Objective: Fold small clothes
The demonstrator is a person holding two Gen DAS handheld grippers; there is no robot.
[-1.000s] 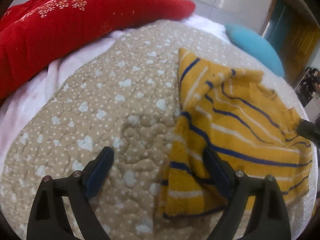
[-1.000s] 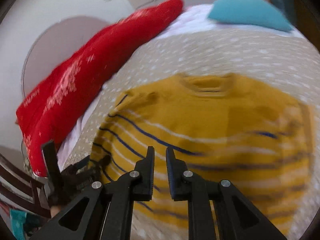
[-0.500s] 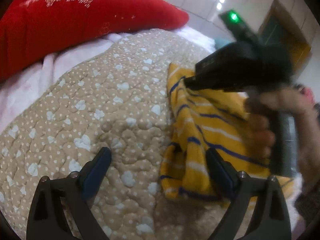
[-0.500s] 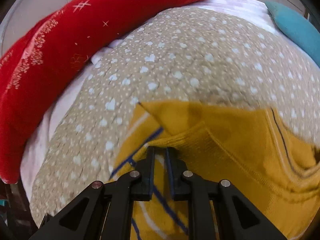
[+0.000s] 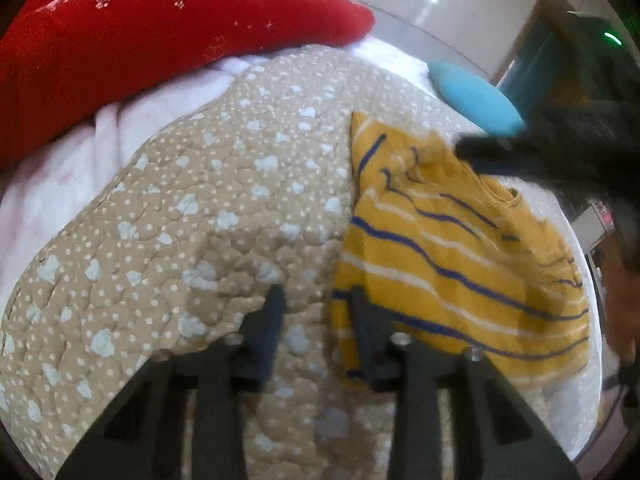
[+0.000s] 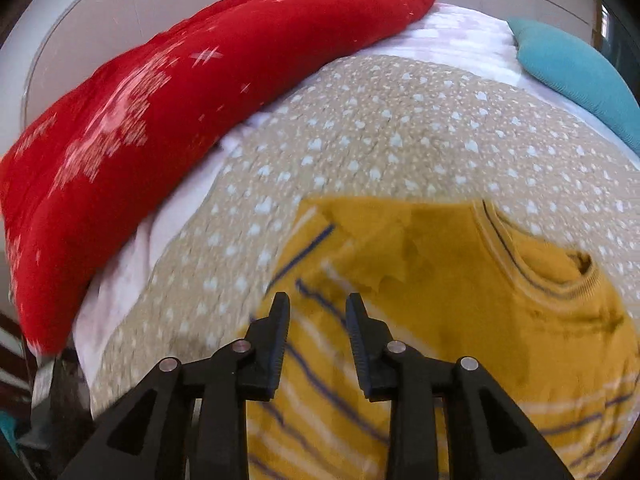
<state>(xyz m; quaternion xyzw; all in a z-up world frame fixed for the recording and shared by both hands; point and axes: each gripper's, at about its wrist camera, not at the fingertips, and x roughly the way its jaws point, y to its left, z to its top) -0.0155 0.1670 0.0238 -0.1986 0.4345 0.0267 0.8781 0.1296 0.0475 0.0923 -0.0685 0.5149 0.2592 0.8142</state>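
Yellow striped sweater (image 5: 460, 256) lies on the beige spotted quilt (image 5: 192, 216) of a bed, filling the right half of the left wrist frame and the lower right of the right wrist frame (image 6: 460, 320), with one sleeve folded across its body and its collar toward the far right. At the upper left of both frames a red pillow (image 5: 140, 40) rests along the bed's edge, over white bedding (image 5: 80, 160) that shows between it and the quilt. In the left wrist frame the left gripper (image 5: 316, 300) stands at the bottom centre with its fingers a narrow gap apart and nothing between them, the right-hand finger over the sweater's near edge. In the right wrist frame the right gripper (image 6: 318, 304) sits at bottom centre, fingers likewise narrowly parted and gripping nothing, above the striped part of the sweater. A teal cushion (image 6: 580, 76) lies at the upper right of both frames.
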